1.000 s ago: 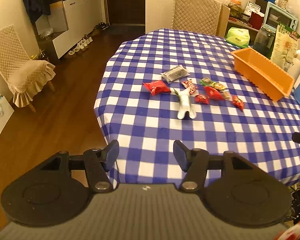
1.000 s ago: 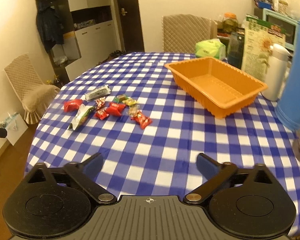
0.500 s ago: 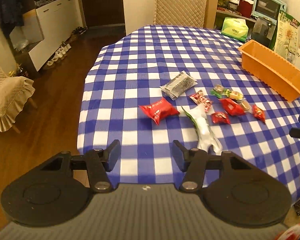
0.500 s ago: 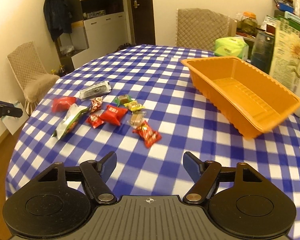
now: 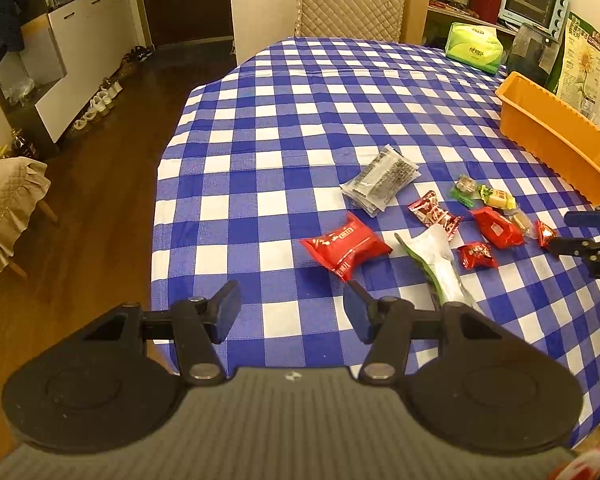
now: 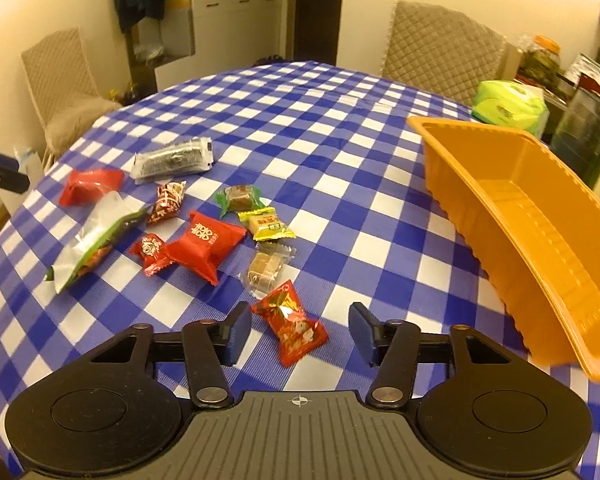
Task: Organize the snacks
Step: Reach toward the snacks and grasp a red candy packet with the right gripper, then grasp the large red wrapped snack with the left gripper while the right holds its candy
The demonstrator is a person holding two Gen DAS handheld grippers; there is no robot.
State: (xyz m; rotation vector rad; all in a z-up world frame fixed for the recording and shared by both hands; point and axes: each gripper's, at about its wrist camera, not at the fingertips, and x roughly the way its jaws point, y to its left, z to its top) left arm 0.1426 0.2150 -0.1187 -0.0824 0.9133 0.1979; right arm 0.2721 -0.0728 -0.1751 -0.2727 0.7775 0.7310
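Several wrapped snacks lie on the blue checked tablecloth. In the right wrist view my right gripper (image 6: 298,330) is open, its jaws to either side of a red candy (image 6: 290,328). Beyond lie a clear-wrapped toffee (image 6: 266,268), a large red packet (image 6: 206,246), a yellow candy (image 6: 266,224) and a green-white pouch (image 6: 96,240). The empty orange tray (image 6: 516,216) stands at the right. My left gripper (image 5: 292,310) is open and empty just short of a red packet (image 5: 346,244), with the green-white pouch (image 5: 436,262) to its right.
A grey seaweed packet (image 5: 382,180) lies behind the snacks. A green tissue pack (image 6: 508,102), a dark jar (image 6: 584,128) and a toaster oven (image 5: 534,2) stand behind the tray. Quilted chairs (image 6: 440,48) stand at the far side and left. The table edge (image 5: 156,248) drops to wooden floor.
Both grippers have moved forward and lower toward the snacks. The red candy now lies between the right jaws, and the left gripper is close to the red packet. Both stay open.
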